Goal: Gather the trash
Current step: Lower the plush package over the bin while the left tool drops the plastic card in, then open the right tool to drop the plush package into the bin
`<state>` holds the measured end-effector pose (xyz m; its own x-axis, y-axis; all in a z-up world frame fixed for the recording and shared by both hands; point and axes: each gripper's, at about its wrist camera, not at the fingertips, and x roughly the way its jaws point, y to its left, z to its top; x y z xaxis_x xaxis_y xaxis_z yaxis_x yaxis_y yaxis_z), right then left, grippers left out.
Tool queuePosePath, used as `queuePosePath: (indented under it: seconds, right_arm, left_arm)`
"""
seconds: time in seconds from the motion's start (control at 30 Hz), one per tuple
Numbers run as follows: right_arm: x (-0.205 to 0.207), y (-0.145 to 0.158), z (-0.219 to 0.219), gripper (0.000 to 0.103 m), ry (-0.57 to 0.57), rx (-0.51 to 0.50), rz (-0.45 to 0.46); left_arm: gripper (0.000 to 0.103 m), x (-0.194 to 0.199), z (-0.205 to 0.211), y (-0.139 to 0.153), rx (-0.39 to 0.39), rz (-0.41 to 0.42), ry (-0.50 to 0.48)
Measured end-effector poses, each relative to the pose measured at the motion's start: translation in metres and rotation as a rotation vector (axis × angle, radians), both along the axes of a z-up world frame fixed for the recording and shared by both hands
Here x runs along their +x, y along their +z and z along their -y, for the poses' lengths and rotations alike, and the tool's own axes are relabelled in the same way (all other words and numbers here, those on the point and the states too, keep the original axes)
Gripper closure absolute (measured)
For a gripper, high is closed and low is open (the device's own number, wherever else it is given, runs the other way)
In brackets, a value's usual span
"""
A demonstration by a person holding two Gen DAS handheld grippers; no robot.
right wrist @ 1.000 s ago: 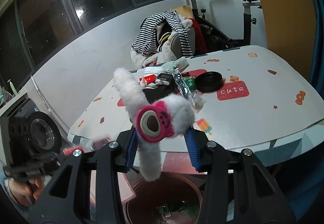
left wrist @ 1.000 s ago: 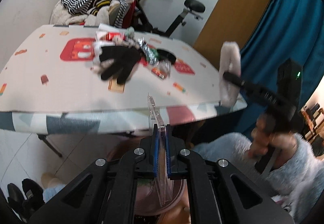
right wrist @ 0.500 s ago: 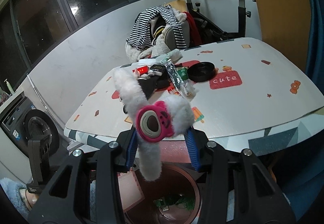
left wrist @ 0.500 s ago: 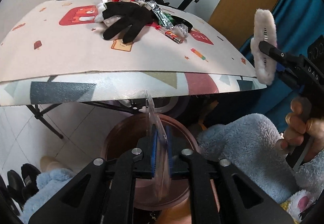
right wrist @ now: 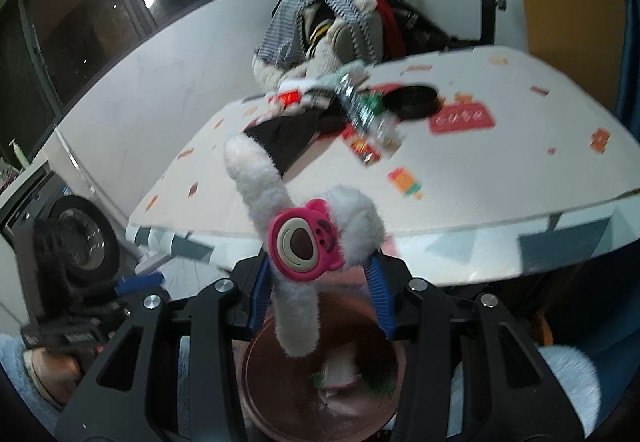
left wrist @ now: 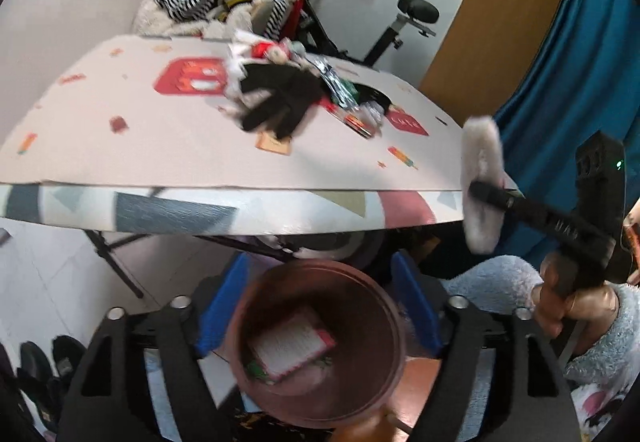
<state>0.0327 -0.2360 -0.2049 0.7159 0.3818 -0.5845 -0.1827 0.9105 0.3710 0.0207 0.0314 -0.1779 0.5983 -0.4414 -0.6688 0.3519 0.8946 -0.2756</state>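
Headband (right wrist: pixel 296 238) (right gripper (right wrist: pixel 320 282)) stands upright, bear facing camera.

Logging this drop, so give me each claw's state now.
Left claw: opening over the brown bin, nothing between its pads.
Right claw: closed on the fluffy white band.

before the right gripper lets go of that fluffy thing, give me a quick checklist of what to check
1. Left gripper empty: ok, jaws opening, nothing between them.
2. Pink-edged packaging landed in the brown bin: ok, lying inside.
3. Right gripper holding the white fluffy headband with pink bear: ok, clamped between the blue pads.
4. Headband over the bin mouth: ok, its lower end hangs above the opening.
5. Headband counts as trash: cannot tell.
6. Trash left on the table: not ok, wrappers lie beside the black glove.
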Motion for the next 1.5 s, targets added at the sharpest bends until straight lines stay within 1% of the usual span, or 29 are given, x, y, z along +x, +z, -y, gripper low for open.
queuePosePath:
  seconds: [0.03,0.1,0.2,0.27,0.4,0.47,0.53,0.63,0.77,0.9,1.07,1.2,1.23,1.27,1.37,1.43,1.5]
  right_arm:
    - [-0.001,-0.004,-0.005,0.059,0.013,-0.003,-0.005]
    - [-0.003,-0.017,-0.017,0.059,0.050,-0.011,-0.019]
    - [-0.005,-0.032,-0.028,0.058,0.083,0.001,-0.044]
    - [-0.006,-0.041,-0.033,0.058,0.101,0.009,-0.058]
    - [-0.008,-0.051,-0.042,0.058,0.130,-0.021,-0.064]
    - [-0.008,-0.056,-0.046,0.058,0.143,-0.039,-0.069]
    - [-0.007,-0.062,-0.048,0.058,0.150,-0.049,-0.077]
    - [-0.003,-0.071,-0.051,0.058,0.157,-0.060,-0.105]
    - [0.003,-0.085,-0.056,0.058,0.165,-0.084,-0.149]
    - [0.004,-0.092,-0.063,0.058,0.181,-0.111,-0.172]
    - [0.004,-0.093,-0.067,0.057,0.200,-0.121,-0.173]
    - [0.004,-0.093,-0.065,0.056,0.191,-0.121,-0.177]
    - [0.005,-0.094,-0.064,0.053,0.185,-0.124,-0.179]
    - [0.004,-0.093,-0.064,0.042,0.181,-0.123,-0.177]
    - [0.003,-0.090,-0.063,0.021,0.167,-0.124,-0.154]
    - [0.003,-0.089,-0.064,0.010,0.162,-0.132,-0.142]
    - [0.002,-0.088,-0.065,0.007,0.160,-0.139,-0.133]
  left_arm:
    - [0.022,-0.003,-0.003,0.002,0.010,0.017,0.008]
    - [0.014,-0.010,-0.008,0.004,0.050,0.058,0.031]
    - [0.009,-0.018,-0.014,0.004,0.101,0.104,0.073]
    - [0.006,-0.022,-0.020,0.002,0.112,0.120,0.112]
    - [0.006,-0.026,-0.034,-0.008,0.105,0.124,0.225]
    - [0.006,-0.027,-0.040,-0.009,0.097,0.129,0.268]
    - [0.006,-0.029,-0.049,-0.008,0.075,0.143,0.322]
    - [0.006,-0.029,-0.061,-0.010,0.038,0.131,0.385]
    - [0.006,-0.026,-0.065,-0.013,0.023,0.107,0.388]
    - [0.006,-0.023,-0.056,-0.017,0.062,0.096,0.373]
    - [0.006,-0.021,-0.045,-0.021,0.107,0.091,0.347]
    - [0.006,-0.021,-0.040,-0.021,0.125,0.094,0.333]
    - [0.006,-0.020,-0.039,-0.022,0.126,0.093,0.331]
    - [0.006,-0.020,-0.039,-0.022,0.127,0.092,0.330]
    - [0.006,-0.019,-0.040,-0.022,0.124,0.087,0.332]
    - [0.006,-0.019,-0.042,-0.023,0.115,0.085,0.337]
    - [0.006,-0.019,-0.044,-0.023,0.107,0.081,0.343]
